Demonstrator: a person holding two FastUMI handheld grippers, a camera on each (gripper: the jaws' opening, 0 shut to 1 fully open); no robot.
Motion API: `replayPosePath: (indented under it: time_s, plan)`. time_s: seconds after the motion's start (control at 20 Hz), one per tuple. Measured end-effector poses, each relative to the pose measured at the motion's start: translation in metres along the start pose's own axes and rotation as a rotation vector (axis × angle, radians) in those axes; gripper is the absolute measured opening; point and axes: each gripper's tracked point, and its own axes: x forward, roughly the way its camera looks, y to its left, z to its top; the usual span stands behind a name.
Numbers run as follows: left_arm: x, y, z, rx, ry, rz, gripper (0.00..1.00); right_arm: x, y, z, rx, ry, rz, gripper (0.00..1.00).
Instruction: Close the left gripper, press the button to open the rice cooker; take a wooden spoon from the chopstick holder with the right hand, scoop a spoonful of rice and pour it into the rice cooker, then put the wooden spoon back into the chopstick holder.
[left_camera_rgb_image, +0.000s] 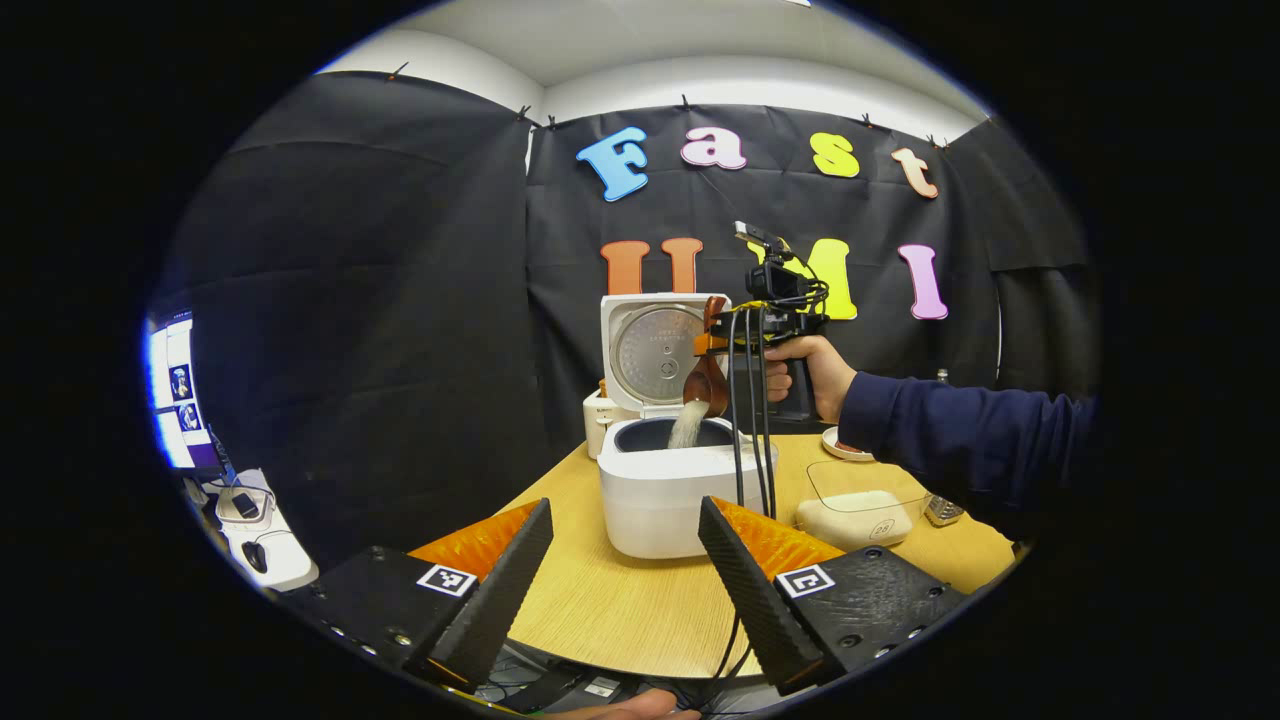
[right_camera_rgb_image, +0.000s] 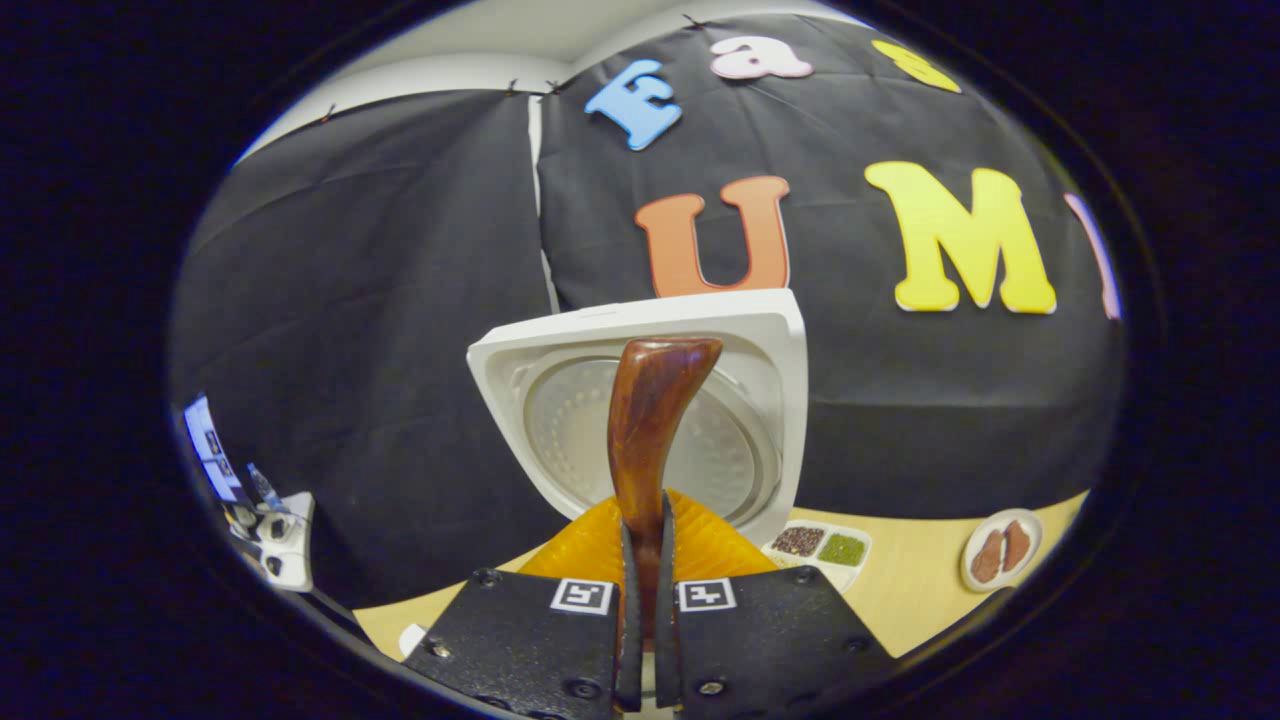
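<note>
The white rice cooker (left_camera_rgb_image: 660, 490) stands on the wooden table (left_camera_rgb_image: 600, 610) with its lid (left_camera_rgb_image: 650, 350) raised upright. In the left gripper view, a hand holds my right gripper (left_camera_rgb_image: 712, 338) above the pot, shut on a brown wooden spoon (left_camera_rgb_image: 705, 382) tipped bowl-down. A stream of white rice (left_camera_rgb_image: 688, 425) falls from it into the pot. My left gripper (left_camera_rgb_image: 625, 505) hangs open in front of the cooker, holding nothing. In the right gripper view, my right gripper (right_camera_rgb_image: 645, 510) clamps the spoon handle (right_camera_rgb_image: 650, 420), with the lid's inner face (right_camera_rgb_image: 760, 400) close behind.
A white chopstick holder (left_camera_rgb_image: 598, 415) stands behind the cooker's left side. To the right lie a clear-lidded cream box (left_camera_rgb_image: 855, 510) and a small plate (left_camera_rgb_image: 840, 445). A divided tray of grains (right_camera_rgb_image: 820, 547) and a plate of brown pieces (right_camera_rgb_image: 1000, 550) sit beyond the cooker.
</note>
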Motion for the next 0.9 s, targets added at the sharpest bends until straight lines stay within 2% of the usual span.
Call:
replayPosePath:
  time_s: [0.2,0.35,0.6,0.9]
  plan:
    - [0.002,0.002,-0.003,0.014,0.007,0.021,0.94,-0.015,0.019,0.010,-0.268,-0.062,-0.023,0.11]
    - [0.003,-0.001,-0.003,0.033,0.010,0.041,0.94,-0.033,0.024,0.013,-0.391,-0.100,-0.033,0.12]
    - [-0.001,-0.010,0.000,0.035,0.015,0.027,0.96,-0.063,0.013,0.022,-0.397,-0.134,-0.040,0.12]
    - [-0.004,-0.019,0.020,0.007,-0.034,0.022,0.97,-0.123,-0.030,0.036,-0.291,-0.152,-0.071,0.13]
